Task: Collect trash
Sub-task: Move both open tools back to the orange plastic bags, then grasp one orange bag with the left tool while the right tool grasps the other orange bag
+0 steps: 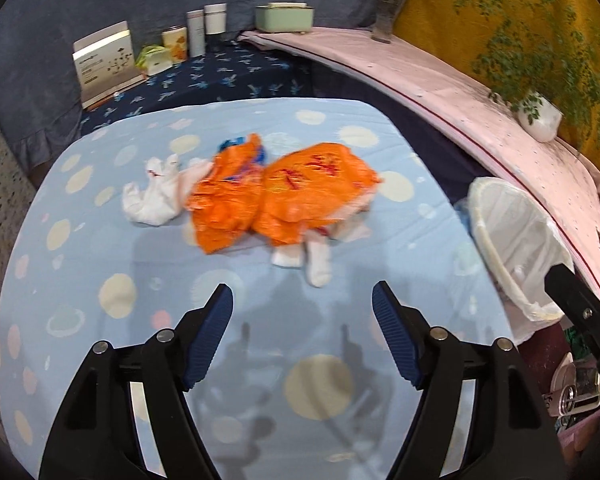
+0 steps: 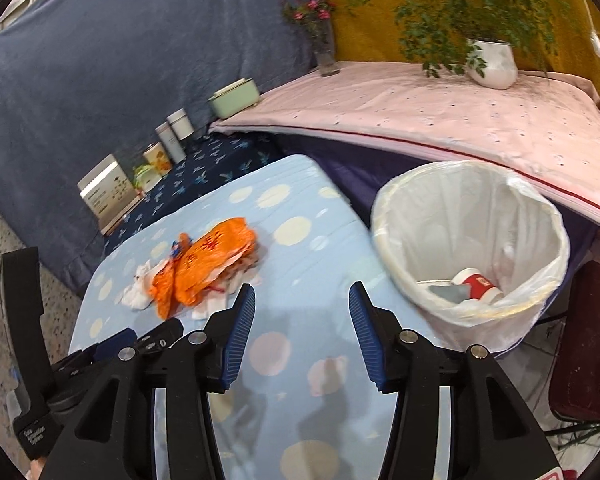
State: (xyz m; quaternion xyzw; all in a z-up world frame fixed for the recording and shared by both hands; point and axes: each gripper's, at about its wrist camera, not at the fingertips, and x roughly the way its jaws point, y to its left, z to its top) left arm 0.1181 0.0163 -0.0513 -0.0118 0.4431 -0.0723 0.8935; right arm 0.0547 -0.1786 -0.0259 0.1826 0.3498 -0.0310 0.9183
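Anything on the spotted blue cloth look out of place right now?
Yes. A crumpled orange plastic bag lies in the middle of the cloth, with wadded white tissues sticking out around it. They are loose litter, while the lined bin beside the table already holds some rubbish.

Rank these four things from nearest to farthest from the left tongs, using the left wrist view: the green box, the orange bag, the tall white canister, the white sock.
1. White sock, just ahead of the left tongs on the spotted cloth.
2. Orange bag, mid-cloth behind the sock.
3 and 4. Tall white canister and green box, both at the back wall; too close to call.
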